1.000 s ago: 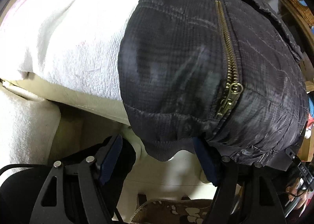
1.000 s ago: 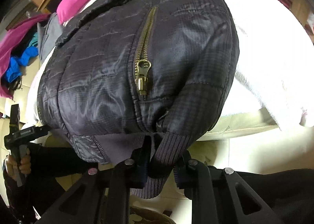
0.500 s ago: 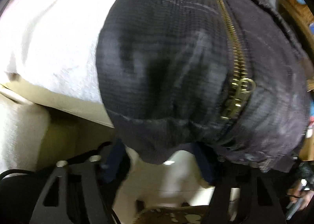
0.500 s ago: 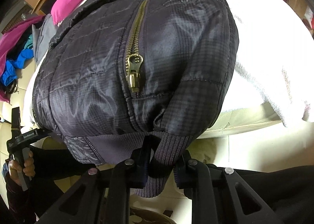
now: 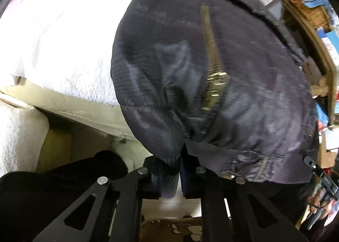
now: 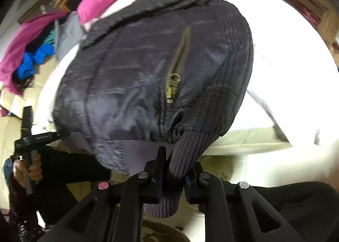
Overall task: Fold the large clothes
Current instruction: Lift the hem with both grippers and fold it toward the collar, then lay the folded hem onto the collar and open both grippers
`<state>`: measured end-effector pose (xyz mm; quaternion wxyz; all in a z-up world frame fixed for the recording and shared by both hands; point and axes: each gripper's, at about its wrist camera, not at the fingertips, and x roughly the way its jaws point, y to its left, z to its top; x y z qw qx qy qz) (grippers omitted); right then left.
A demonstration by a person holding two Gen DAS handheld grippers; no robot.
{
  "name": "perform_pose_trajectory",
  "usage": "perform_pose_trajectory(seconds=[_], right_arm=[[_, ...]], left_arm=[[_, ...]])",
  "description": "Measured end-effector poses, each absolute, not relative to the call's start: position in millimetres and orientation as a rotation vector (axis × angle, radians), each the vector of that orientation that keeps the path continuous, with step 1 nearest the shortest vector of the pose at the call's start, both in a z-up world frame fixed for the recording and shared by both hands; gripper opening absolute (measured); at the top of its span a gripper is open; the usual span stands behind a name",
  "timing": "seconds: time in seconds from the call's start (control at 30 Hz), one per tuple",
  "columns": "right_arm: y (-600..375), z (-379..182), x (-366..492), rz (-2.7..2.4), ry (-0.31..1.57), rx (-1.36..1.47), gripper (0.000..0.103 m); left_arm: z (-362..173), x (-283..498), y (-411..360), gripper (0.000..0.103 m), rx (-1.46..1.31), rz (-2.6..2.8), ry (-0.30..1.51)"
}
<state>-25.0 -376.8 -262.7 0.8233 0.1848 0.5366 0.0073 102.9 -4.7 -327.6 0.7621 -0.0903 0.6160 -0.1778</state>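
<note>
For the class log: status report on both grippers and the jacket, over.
Left gripper shut on jacket hem. Right gripper shut on ribbed cuff. Nothing in the way.

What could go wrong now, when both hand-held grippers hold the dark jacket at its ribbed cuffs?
1. The left hand-held gripper pinches only the tip of a ribbed cuff; the jacket may slip out when lifted.
2. The right hand-held gripper clamps its cuff alone, so the knit may stretch.
3. The zipper pull may snag the white towel.
</note>
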Motion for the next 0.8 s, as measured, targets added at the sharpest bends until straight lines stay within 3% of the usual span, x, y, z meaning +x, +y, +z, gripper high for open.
perform_pose_trajectory(seconds=[0.13,0.27,0.4,0.57,0.6,0.67,0.8], right_arm=[[-386,-250,-27,0.109,1.081,0.492,0.016],[-392,-274,-20,0.117,1.109,0.535,0.020],[-402,-298,-14,0.079,1.146,0.612,0.020],[-409,-315,-13,0.087,1.201,0.641,0.020],[-407,-318,-12,0.093,1.212,0.641,0.020],[-401,-315,-12,0.089,1.211,0.577,0.017],[-392,-286,-16,0.102,1.159,0.507,0.014]], left_arm=[[-313,96,-5,0.012,-0.241,-0.455,1.306],[-322,107,-2,0.013,-0.239,-0.422,1.348],[-335,114,-5,0.025,-0.238,-0.402,1.397],[-344,112,-20,0.028,-0.227,-0.429,1.413],[-345,113,-21,0.027,-0.231,-0.428,1.411],[-348,109,-13,0.013,-0.246,-0.432,1.401],[-326,106,-7,0.009,-0.262,-0.458,1.374]])
